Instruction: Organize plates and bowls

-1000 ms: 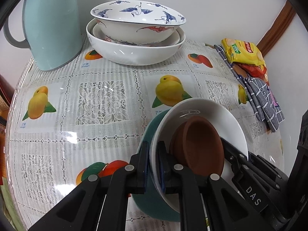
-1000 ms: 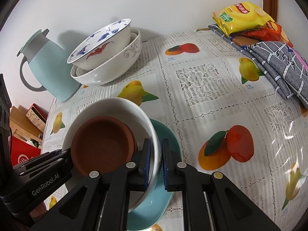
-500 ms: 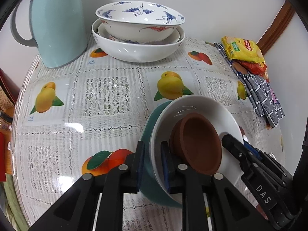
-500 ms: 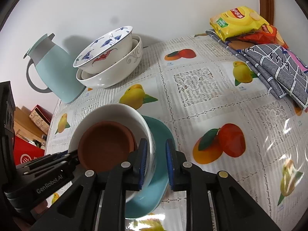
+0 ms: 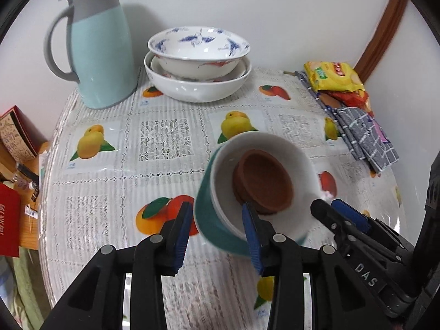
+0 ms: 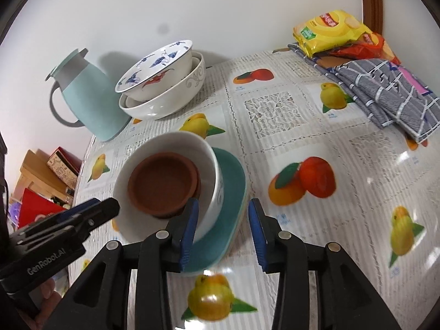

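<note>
Both grippers have let go since a second ago: then each clamped the rim of the white bowl, and now their blue pads stand wide apart and both cameras sit farther back, so more of the table shows.

The left gripper (image 5: 217,233) straddles the near-left edge of the stack, one pad outside the teal plate (image 5: 211,228), the other over the inside of the white bowl (image 5: 302,162); neither pad presses the rim. The right gripper (image 6: 222,231) is spread the same way on the opposite side, its left pad in front of the bowl wall and its right pad clear of the plate's edge. In each wrist view the other gripper's black fingers reach in from the side, close to the bowl rim.

The stack rests on the fruit-print tablecloth (image 6: 275,115): teal plate (image 6: 231,192) at the bottom, white bowl (image 6: 165,143) on it, and a brown clay saucer (image 6: 162,181) nested inside the bowl. The saucer (image 5: 264,181) appears to be doubled, one in another.

Well apart, by the wall, a blue-and-white crane bowl (image 5: 198,46) sits inside a larger white bowl (image 5: 198,88), just beside a pale blue thermos jug (image 5: 99,55). A yellow snack packet (image 6: 327,30) lies on a grey checked cloth (image 6: 385,90) at the far right.
</note>
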A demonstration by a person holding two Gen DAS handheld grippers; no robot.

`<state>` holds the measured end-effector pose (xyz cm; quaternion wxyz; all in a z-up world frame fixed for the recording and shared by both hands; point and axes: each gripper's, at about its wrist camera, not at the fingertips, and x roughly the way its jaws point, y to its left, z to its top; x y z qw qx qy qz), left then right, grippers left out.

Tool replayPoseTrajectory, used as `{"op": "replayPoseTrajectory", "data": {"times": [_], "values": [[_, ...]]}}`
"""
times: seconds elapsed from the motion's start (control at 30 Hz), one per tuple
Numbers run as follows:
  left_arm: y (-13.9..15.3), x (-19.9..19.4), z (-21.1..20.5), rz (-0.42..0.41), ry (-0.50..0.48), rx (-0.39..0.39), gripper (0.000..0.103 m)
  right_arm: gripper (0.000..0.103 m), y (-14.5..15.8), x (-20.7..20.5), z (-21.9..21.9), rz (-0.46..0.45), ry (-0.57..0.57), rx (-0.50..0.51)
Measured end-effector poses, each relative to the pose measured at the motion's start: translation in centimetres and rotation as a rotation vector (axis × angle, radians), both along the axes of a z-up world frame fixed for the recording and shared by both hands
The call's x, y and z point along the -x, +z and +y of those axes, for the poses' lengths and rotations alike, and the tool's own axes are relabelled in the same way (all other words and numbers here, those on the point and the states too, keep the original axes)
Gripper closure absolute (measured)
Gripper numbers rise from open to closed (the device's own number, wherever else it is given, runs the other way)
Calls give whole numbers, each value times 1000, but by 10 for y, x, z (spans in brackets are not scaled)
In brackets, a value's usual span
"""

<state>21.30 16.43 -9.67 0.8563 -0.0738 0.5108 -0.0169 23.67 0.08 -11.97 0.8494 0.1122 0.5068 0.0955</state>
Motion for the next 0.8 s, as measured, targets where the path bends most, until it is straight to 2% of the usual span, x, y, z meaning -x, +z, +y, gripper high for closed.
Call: {"op": "replayPoseTrajectory", "data": {"times": [0.07, 0.3, 0.4, 0.6, 0.7, 0.8], "values": [[9, 12, -5, -27, -5, -9, 66, 56, 7, 11, -1, -21, 5, 29], [40, 58, -25, -123, -16, -24, 61, 56, 43, 61, -17, -110, -14, 124], [55, 82, -36, -177, -23, -31, 53, 55, 61, 84, -28, -152, -45, 161], [73, 122, -51, -241, -21, -45, 46, 51, 85, 127, -55, -196, -93, 171], [79, 141, -59, -279, -16, -53, 41, 45, 93, 146, -64, -196, -93, 175], [83, 159, -66, -307, -2, -76, 38, 45, 98, 165, -72, -199, -100, 176]]}}
